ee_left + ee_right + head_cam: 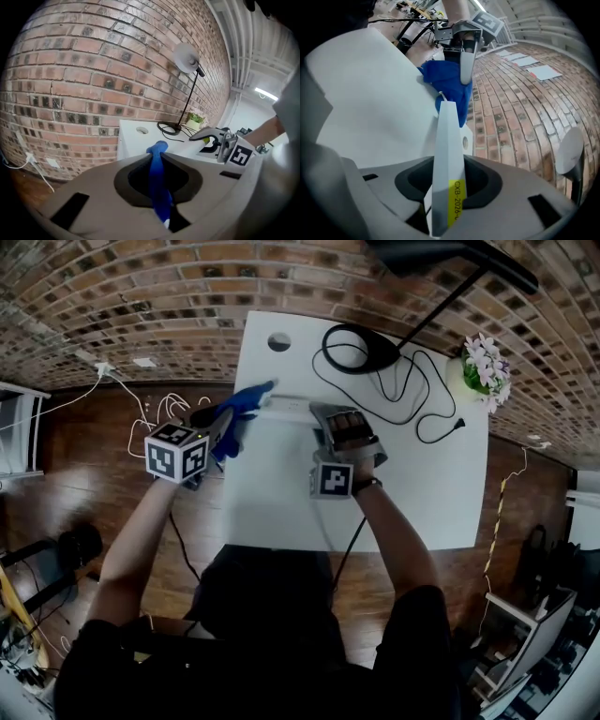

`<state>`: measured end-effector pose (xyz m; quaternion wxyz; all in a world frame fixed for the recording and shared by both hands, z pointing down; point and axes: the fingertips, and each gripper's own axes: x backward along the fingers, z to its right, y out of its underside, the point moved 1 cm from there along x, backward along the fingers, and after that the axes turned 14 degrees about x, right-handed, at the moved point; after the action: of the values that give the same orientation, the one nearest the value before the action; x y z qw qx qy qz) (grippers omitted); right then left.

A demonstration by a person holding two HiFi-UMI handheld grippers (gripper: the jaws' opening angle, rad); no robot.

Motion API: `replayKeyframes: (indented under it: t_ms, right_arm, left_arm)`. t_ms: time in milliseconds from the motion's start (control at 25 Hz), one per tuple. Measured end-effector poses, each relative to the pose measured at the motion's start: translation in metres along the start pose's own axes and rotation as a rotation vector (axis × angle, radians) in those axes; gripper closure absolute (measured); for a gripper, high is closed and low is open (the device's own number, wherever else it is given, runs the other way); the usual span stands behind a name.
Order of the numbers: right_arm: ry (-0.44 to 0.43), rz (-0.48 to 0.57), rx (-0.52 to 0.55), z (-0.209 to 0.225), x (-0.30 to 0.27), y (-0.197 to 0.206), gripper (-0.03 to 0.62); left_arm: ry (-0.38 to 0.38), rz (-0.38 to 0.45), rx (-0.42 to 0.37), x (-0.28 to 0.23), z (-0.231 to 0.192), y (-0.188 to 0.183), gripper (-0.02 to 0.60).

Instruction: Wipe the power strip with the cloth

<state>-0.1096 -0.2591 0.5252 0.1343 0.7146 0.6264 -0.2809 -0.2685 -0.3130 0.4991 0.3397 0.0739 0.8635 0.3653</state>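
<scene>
One yellow label (456,201), "CXB-2026-" (rest cut off), marks the power strip (447,131) clamped by the right gripper (447,161); left gripper (157,157) pinches the cloth (159,187) at the table's (422,484) left edge.

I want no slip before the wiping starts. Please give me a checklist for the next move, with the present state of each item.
1. Left gripper shut on cloth: ok.
2. Right gripper shut on power strip: ok.
3. Cloth at the strip's far end: ok.
4. Flower pot well apart from both grippers: ok.
5. Strip unplugged: cannot tell.
</scene>
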Motion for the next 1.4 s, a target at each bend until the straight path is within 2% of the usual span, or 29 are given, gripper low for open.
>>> replayKeyframes:
  t_ms: [160, 240, 320, 400, 520, 600, 680, 800, 920, 1120, 1240, 1320, 1400]
  right_arm:
    - [0.083, 0.016, 0.047, 0.033, -0.033, 0.01, 0.439]
    - [0.096, 0.03, 0.056, 0.039, -0.055, 0.02, 0.439]
    - [0.095, 0.05, 0.029, 0.041, -0.078, 0.03, 0.439]
    - [0.093, 0.047, -0.026, 0.041, -0.096, 0.04, 0.439]
    - [0.104, -0.006, -0.109, 0.047, -0.114, 0.06, 0.439]
    - [0.113, -0.039, -0.15, 0.052, -0.118, 0.073, 0.439]
    - [0.105, -0.065, -0.172, 0.052, -0.113, 0.088, 0.439]
    - [0.109, -0.1, -0.138, 0.046, -0.091, 0.104, 0.439]
    - [0.075, -0.113, -0.121, 0.027, -0.078, 0.105, 0.437]
    - [0.013, -0.242, -0.222, 0.0, -0.039, 0.142, 0.433]
    - [0.029, -0.298, -0.194, -0.003, -0.005, 0.168, 0.431]
    - [-0.016, -0.294, -0.168, -0.027, 0.006, 0.167, 0.43]
    - [-0.031, -0.296, -0.214, -0.046, 0.012, 0.167, 0.43]
  left_arm:
    - [-0.023, -0.022, 0.014, -0.022, -0.012, 0.005, 0.56]
    - [-0.054, -0.044, 0.002, -0.037, -0.015, 0.005, 0.56]
    - [-0.084, -0.03, 0.011, -0.048, -0.017, -0.005, 0.56]
    - [-0.095, 0.059, 0.049, -0.048, -0.018, -0.03, 0.56]
    - [-0.105, 0.268, 0.119, -0.037, -0.028, -0.086, 0.561]
    - [-0.092, 0.372, 0.157, -0.034, -0.033, -0.112, 0.56]
    - [-0.035, 0.415, 0.187, -0.038, -0.027, -0.124, 0.56]
    - [0.111, 0.354, 0.195, -0.056, -0.006, -0.12, 0.56]
    - [0.265, 0.315, 0.201, -0.073, 0.013, -0.119, 0.56]
    - [0.484, 0.349, 0.277, -0.091, 0.049, -0.151, 0.56]
    - [0.518, 0.3, 0.293, -0.107, 0.066, -0.157, 0.56]
    - [0.504, 0.271, 0.309, -0.124, 0.072, -0.149, 0.56]
    - [0.532, 0.278, 0.418, -0.137, 0.078, -0.15, 0.56]
